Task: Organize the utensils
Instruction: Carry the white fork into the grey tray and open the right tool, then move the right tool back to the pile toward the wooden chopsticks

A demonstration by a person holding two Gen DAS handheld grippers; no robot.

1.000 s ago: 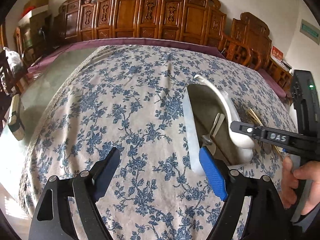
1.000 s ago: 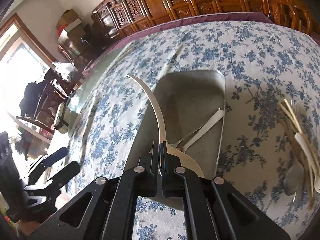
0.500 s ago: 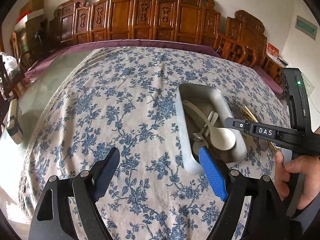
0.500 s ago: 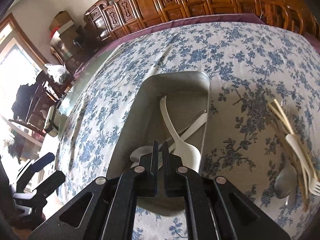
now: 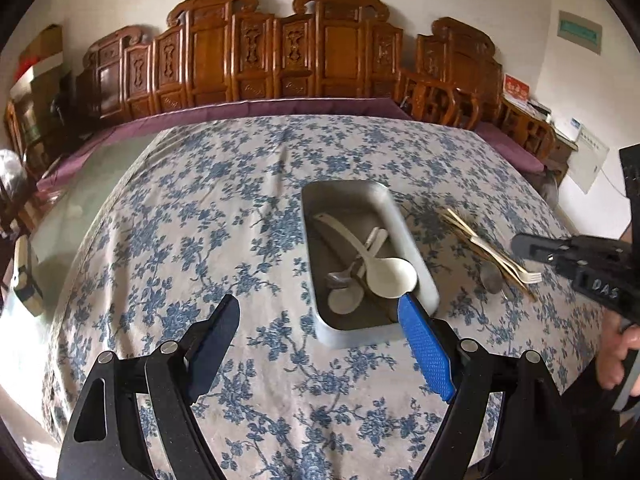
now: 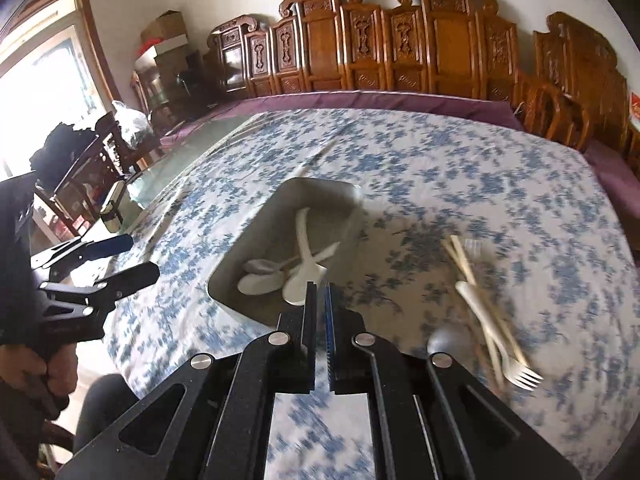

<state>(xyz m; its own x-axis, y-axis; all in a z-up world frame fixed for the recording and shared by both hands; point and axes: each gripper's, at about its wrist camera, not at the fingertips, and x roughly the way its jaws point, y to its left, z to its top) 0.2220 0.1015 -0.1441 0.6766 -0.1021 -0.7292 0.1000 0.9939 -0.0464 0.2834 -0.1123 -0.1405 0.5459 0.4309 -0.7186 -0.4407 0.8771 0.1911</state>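
Note:
A grey rectangular tray (image 5: 414,252) (image 6: 256,236) lies on the floral tablecloth and holds a large white ladle-spoon (image 5: 390,276) (image 6: 302,276), smaller white spoons (image 5: 344,300) and a metal spoon (image 6: 258,266). To its right lies a loose pile of chopsticks (image 5: 466,232) (image 6: 460,256), white forks (image 5: 526,276) (image 6: 508,364) and a metal spoon (image 5: 491,278). My left gripper (image 5: 320,320) is open and empty, near the tray's front left. My right gripper (image 6: 320,292) is shut and empty, raised in front of the tray.
Carved wooden chairs (image 5: 280,60) line the far side of the table. A glass-topped strip (image 5: 76,208) runs along the left edge with a small container (image 5: 24,276) on it. A window (image 6: 40,100) is at the left.
My right gripper let go of the white ladle-spoon, which now lies in the tray, and pulled back and up. My left gripper drew back slightly.

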